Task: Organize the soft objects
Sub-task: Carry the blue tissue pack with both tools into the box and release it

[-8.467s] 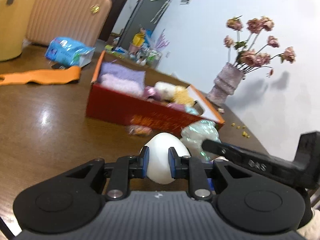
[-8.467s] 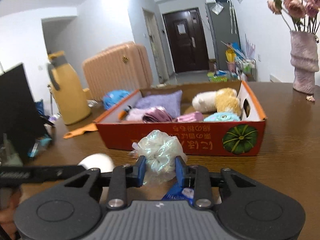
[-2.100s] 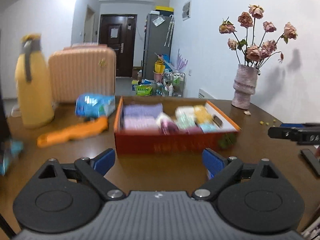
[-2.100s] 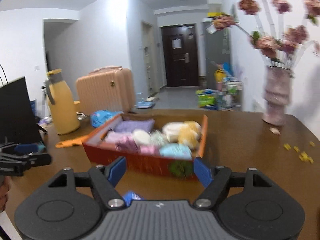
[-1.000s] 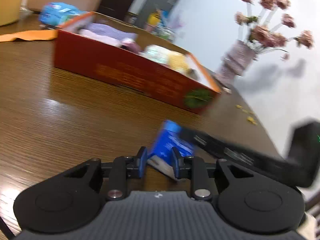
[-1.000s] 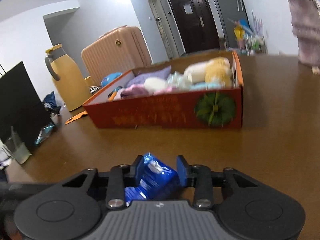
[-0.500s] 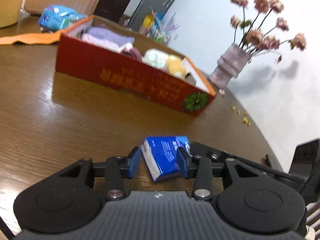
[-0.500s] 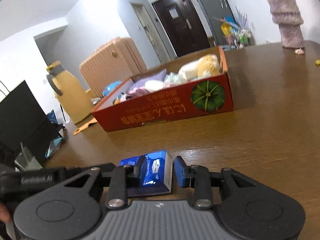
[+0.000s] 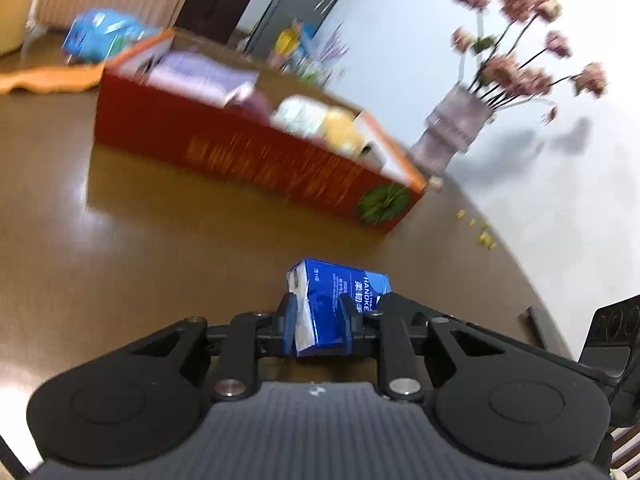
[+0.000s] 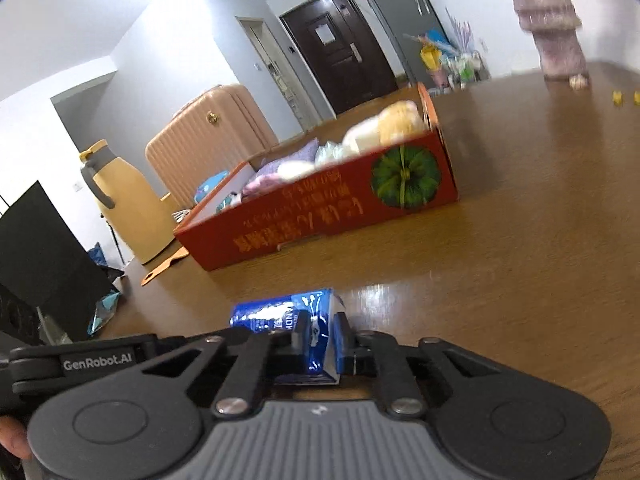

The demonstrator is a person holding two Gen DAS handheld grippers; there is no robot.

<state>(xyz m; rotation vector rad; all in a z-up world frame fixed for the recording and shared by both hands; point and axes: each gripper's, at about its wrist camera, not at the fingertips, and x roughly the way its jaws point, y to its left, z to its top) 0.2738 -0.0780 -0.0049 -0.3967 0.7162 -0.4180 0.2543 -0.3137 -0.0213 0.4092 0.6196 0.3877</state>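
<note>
Your left gripper [image 9: 318, 320] is clamped on one end of the blue tissue pack [image 9: 336, 300]; your right gripper [image 10: 320, 338] pinches the other end [image 10: 296, 322], so both tools share the one pack. Whether it is lifted off the desk [image 9: 120, 248] or resting on it cannot be told.

Left to right in the right wrist view: a black panel [image 10: 44, 256] stands at the desk's left edge, a yellow jug [image 10: 128, 208] near its far left corner, an orange strip [image 10: 164, 268] lying flat beside it. The red cardboard box [image 10: 340, 208] sits mid-desk, well apart from the pack, with bare wood between them. It holds a purple cloth [image 10: 288, 164], white and yellow plush pieces [image 10: 384, 124]. A pink vase [image 10: 554, 28] stands near the far right edge, with small yellow bits [image 10: 624, 98] scattered beside it.

In the left wrist view the desk's right edge [image 9: 532, 288] curves close past the pack. Much of this view is motion-blurred.
</note>
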